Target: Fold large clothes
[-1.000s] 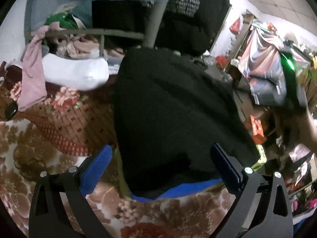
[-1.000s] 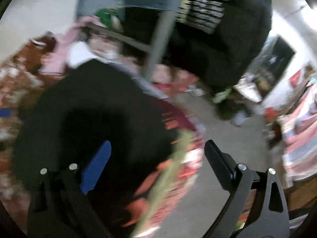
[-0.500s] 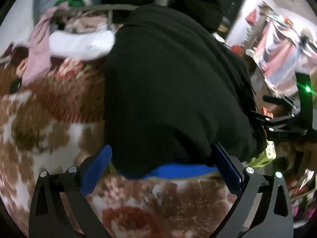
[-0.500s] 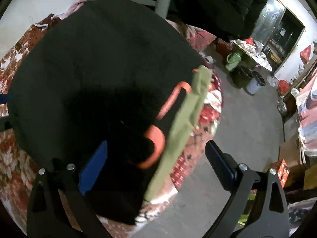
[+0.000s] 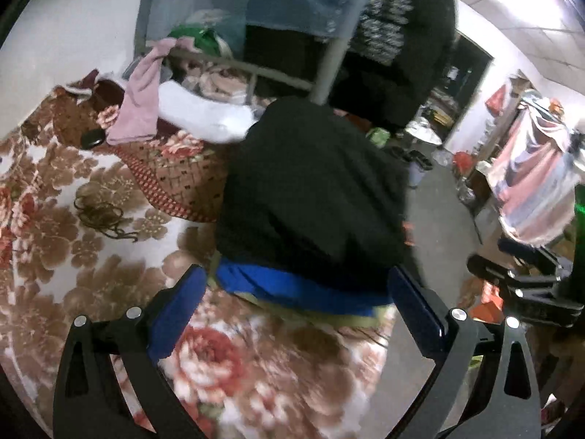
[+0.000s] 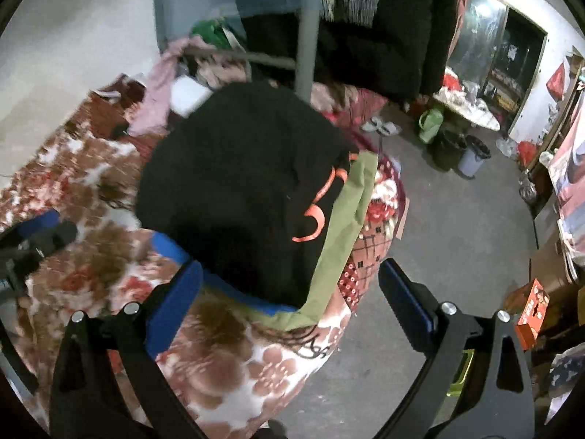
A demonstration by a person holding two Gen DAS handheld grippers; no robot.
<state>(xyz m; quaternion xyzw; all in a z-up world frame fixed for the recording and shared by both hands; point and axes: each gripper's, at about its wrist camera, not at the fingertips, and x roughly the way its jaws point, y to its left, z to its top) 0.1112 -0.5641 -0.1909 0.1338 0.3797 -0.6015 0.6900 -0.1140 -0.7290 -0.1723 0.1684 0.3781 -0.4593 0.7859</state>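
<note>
A folded black garment (image 5: 310, 190) (image 6: 237, 186) with orange lettering lies on top of a stack at the edge of the floral bed cover (image 5: 91, 274) (image 6: 237, 366). Under it a blue layer (image 5: 292, 287) (image 6: 175, 250) and an olive green one (image 6: 347, 216) show. My left gripper (image 5: 296, 303) stands open just in front of the stack, nothing between its fingers. My right gripper (image 6: 292, 292) is open too, near the stack's corner at the bed's edge. Each gripper shows in the other's view: the right one (image 5: 526, 289), the left one (image 6: 33, 237).
Pink (image 5: 140, 106) and white (image 5: 204, 113) clothes are heaped at the bed's far end by a grey metal post (image 5: 336, 47). Dark garments (image 6: 384, 25) hang behind. A dark cord (image 5: 102, 216) lies on the cover. Buckets (image 6: 457, 150) and an orange box (image 6: 530, 311) stand on the grey floor.
Both grippers have drawn back from the black garment, which now looks smaller and farther. It lies still on the stack.
</note>
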